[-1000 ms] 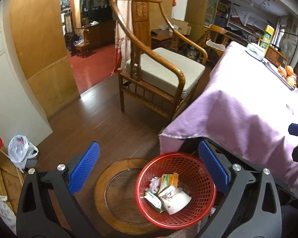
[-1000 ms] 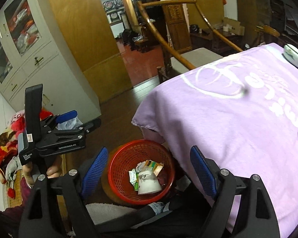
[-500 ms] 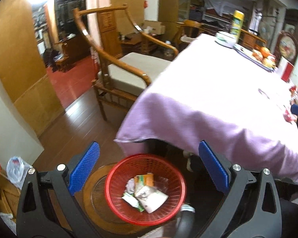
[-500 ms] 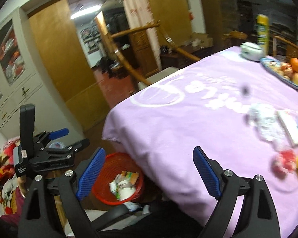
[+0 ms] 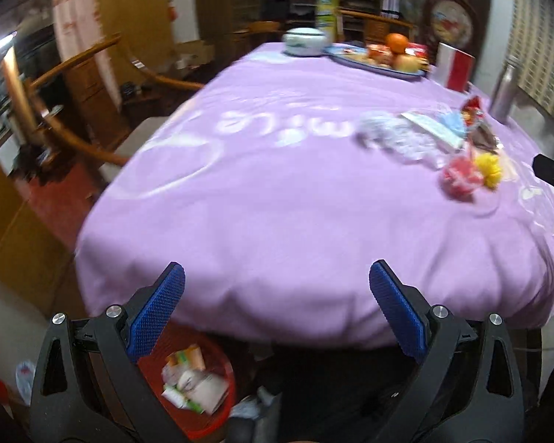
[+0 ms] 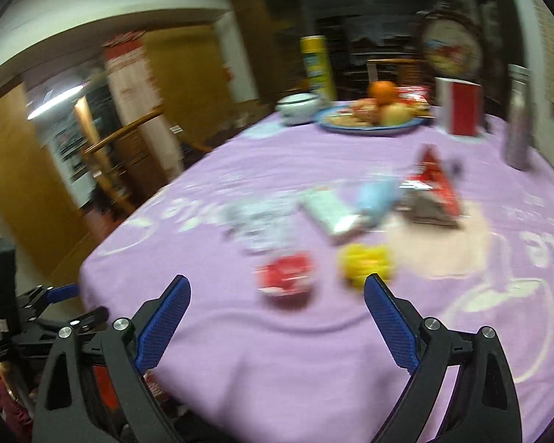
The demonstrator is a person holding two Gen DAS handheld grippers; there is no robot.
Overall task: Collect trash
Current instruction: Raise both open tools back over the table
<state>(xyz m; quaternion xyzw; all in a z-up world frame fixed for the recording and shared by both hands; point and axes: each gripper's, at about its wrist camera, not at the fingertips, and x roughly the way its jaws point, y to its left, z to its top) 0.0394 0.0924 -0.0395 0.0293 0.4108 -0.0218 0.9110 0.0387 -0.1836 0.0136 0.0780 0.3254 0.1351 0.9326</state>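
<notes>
Because the red crumpled wrapper [image 6: 286,285] on the counter looks light and soft, the right gripper [image 6: 277,319], jaws apart, can pinch its middle.

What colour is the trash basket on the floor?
Red, a mesh basket, already holding wrappers; clearest in the left wrist view.

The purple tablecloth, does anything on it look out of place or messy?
Yes. A loose cluster of litter lies on the purple tablecloth: a red wad, a yellow wad, crumpled white plastic and a red wrapper, away from the tidy fruit plate.
</notes>
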